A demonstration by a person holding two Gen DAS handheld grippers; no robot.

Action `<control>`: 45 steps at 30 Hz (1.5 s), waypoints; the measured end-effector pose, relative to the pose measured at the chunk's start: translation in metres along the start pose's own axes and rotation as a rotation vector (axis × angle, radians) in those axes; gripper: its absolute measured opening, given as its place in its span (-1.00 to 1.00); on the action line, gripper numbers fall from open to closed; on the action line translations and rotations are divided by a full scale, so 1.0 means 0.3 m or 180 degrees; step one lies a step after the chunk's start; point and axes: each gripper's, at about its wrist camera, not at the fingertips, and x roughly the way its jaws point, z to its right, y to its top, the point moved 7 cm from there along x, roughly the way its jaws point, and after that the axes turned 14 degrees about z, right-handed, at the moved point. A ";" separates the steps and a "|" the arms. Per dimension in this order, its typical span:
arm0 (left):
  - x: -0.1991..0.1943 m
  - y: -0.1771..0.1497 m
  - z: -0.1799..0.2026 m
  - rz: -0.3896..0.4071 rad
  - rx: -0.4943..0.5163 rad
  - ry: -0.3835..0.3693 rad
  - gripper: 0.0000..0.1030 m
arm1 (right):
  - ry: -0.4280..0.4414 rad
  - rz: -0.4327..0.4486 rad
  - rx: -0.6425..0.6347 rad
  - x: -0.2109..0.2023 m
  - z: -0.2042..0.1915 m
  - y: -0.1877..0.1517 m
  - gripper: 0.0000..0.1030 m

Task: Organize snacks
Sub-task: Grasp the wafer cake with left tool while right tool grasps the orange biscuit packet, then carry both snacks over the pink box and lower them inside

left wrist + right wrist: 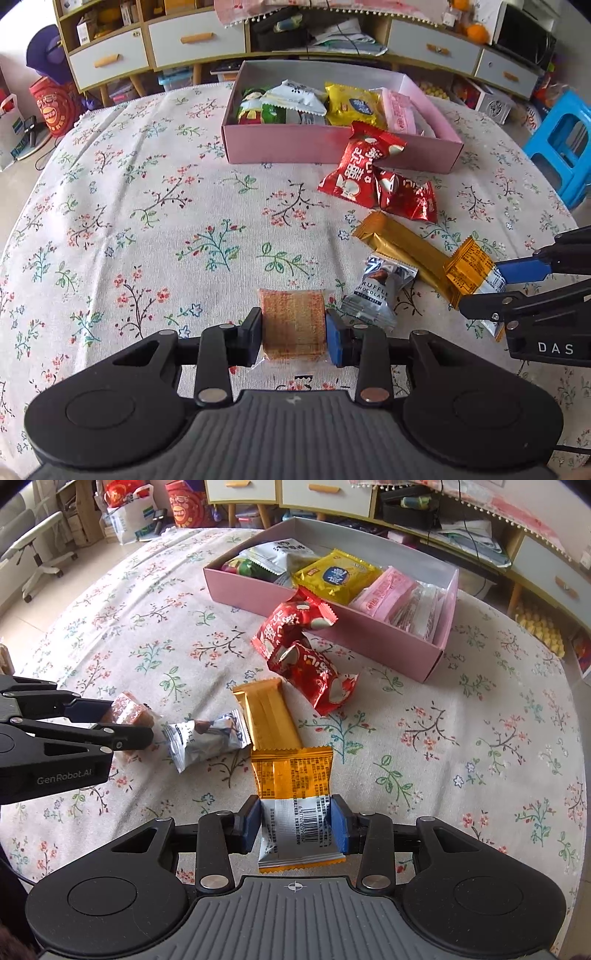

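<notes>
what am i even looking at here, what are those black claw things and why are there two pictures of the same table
Those are two hand-held grippers, each carried by a person, each with a camera looking along its fingers, hence two views of one table. The left gripper pinches a clear-wrapped brown cake. The right gripper pinches an orange and white packet. On the floral tablecloth lie two red packets, a gold bar and a silver chocolate packet. Behind them sits a pink box already holding snacks.

A pink box (295, 142) sits far, holding packets. Two red packets (369, 173) lean against its near wall; gold bar (402, 247) lies nearer.
</notes>
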 end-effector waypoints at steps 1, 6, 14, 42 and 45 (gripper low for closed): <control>-0.004 0.007 0.000 0.0022 -0.0004 -0.0002 -0.38 | 0.0001 0.0020 0.0010 -0.006 0.000 0.005 -0.26; -0.016 0.039 0.003 0.0105 -0.0035 -0.0039 -0.38 | 0.0033 0.0115 0.0050 -0.025 -0.002 0.036 -0.26; -0.012 0.099 0.000 0.0240 -0.0040 -0.0006 -0.38 | 0.0052 0.0253 0.0125 -0.037 0.009 0.093 -0.26; 0.115 0.319 -0.040 0.0468 -0.0087 0.0104 -0.38 | -0.0203 0.0470 0.0372 0.043 0.177 0.281 -0.26; 0.140 0.337 -0.034 0.0466 -0.0075 0.0095 -0.37 | -0.0226 0.0469 0.0418 0.066 0.200 0.302 -0.26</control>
